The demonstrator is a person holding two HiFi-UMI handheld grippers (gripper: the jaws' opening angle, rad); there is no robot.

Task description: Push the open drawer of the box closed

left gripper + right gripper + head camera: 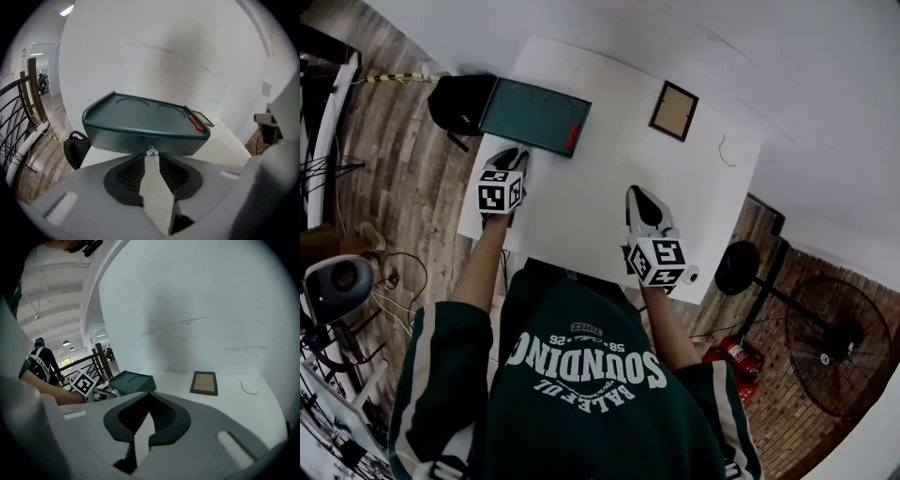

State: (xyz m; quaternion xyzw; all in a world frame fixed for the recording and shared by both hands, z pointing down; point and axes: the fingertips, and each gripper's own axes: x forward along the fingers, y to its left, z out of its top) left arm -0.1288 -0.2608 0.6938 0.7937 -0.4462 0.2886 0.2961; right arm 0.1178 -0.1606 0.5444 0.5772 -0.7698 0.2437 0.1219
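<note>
A dark green box (534, 114) with a red strip on its lid stands at the far left of the white table (600, 202). Its front face (145, 138) looks flush, with no drawer standing out that I can see. A small silver knob (151, 151) sits on that front. My left gripper (517, 153) points at it, its jaws shut, and the tips (151, 157) are right at the knob. I cannot tell whether they pinch it. My right gripper (637, 194) hovers shut and empty over the table's near middle, well right of the box (131, 383).
A small dark picture frame (674, 111) lies at the table's far right, with a thin wire (724, 150) beyond it. A black bag (459, 101) sits on the floor left of the box. A floor fan (839, 347) stands at the right.
</note>
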